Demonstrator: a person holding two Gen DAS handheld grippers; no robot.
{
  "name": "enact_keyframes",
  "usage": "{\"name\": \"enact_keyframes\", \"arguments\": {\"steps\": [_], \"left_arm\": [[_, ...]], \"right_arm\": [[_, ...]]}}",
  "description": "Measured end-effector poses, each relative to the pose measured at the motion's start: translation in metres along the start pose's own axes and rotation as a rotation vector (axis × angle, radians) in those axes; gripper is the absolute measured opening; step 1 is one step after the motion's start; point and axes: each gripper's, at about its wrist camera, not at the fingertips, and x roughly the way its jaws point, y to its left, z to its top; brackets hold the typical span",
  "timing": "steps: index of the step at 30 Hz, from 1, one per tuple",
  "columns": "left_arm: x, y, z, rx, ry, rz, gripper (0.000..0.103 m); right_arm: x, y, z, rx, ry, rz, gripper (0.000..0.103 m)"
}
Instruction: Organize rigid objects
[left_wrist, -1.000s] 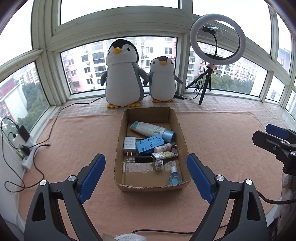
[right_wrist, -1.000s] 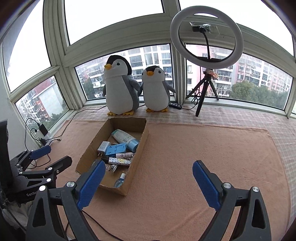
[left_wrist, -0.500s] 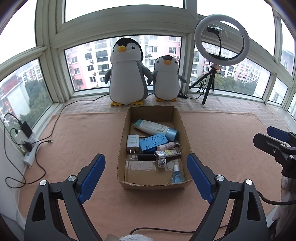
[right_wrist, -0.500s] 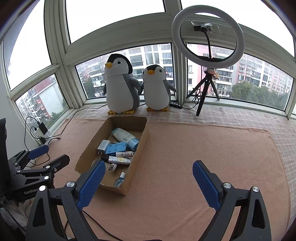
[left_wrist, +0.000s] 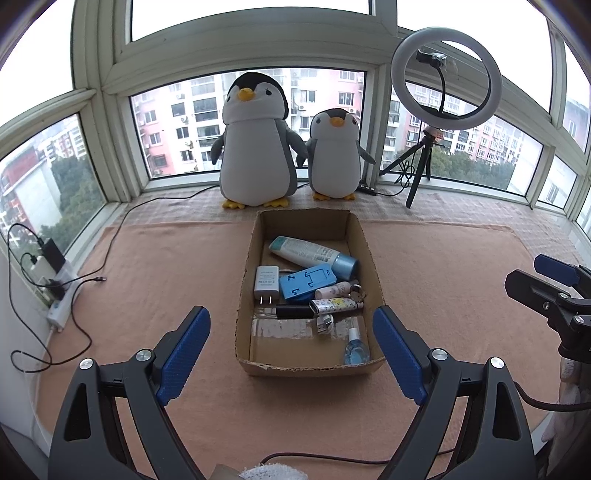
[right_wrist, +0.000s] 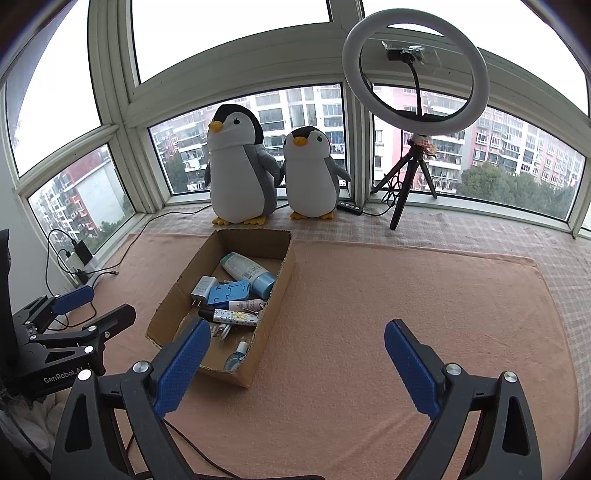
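A: Overall, a peach-pink cloth mat (left_wrist: 443, 280) covers the window ledge; near its far edge sits an open brown cardboard box (left_wrist: 373, 258).

B: Box contents, largest first?

A: A white tube with a blue cap (left_wrist: 314, 254) lies at the far end. Next, a flat blue plastic stand (left_wrist: 308, 283), touching a white wall charger (left_wrist: 266, 283) on its left. Then a patterned cylindrical case (left_wrist: 334, 305), a black stick (left_wrist: 294, 312), and a small clear blue bottle (left_wrist: 357, 350) in the near right corner.

B: Claws?

A: Left gripper (left_wrist: 291, 354) is spread wide, empty, hovering over the box's near end. Right gripper (right_wrist: 297, 363) is also wide, empty, above bare mat just beside the box's right wall.
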Motion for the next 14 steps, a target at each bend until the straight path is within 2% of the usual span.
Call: {"name": "enact_keyframes", "arguments": {"steps": [14], "left_arm": [[-0.0027, -0.0023, 0.0004, 0.009, -0.013, 0.004, 0.090]], "right_arm": [[0.0039, -0.0013, -0.0023, 0.005, 0.005, 0.000, 0.093]]}}
